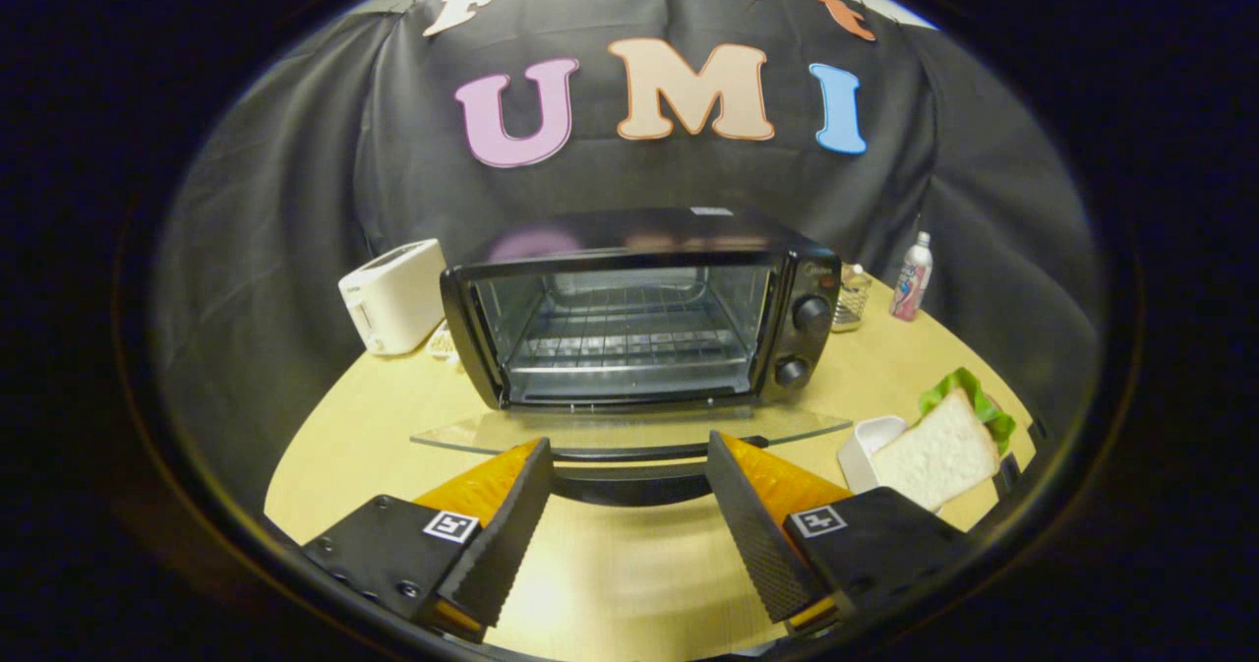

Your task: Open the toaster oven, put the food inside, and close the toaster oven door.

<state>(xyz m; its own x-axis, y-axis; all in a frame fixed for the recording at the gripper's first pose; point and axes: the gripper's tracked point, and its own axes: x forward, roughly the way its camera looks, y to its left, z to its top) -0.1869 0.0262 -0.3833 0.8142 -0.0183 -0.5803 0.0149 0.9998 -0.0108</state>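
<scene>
The toaster oven [639, 313] stands at twelve o'clock from the hand-held gripper [629, 465], its glass door [629, 431] dropped flat toward the fingers and the wire rack inside bare. The fingers are spread wide apart, gripping nothing; the door's dark handle [629, 480] lies between their tips (contact cannot be told). The sandwich [944, 446], white bread over green lettuce, sits on a white dish [866, 446] on the wooden surface [610, 583] at two o'clock. A white toaster [393, 295] stands at ten o'clock, a bottle [912, 289] farther off at one o'clock.

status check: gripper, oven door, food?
Gripper open, fingers either side of the door handle. Toaster oven door down flat, rack bare. Sandwich on the table beside the gripper, not loaded.
</scene>
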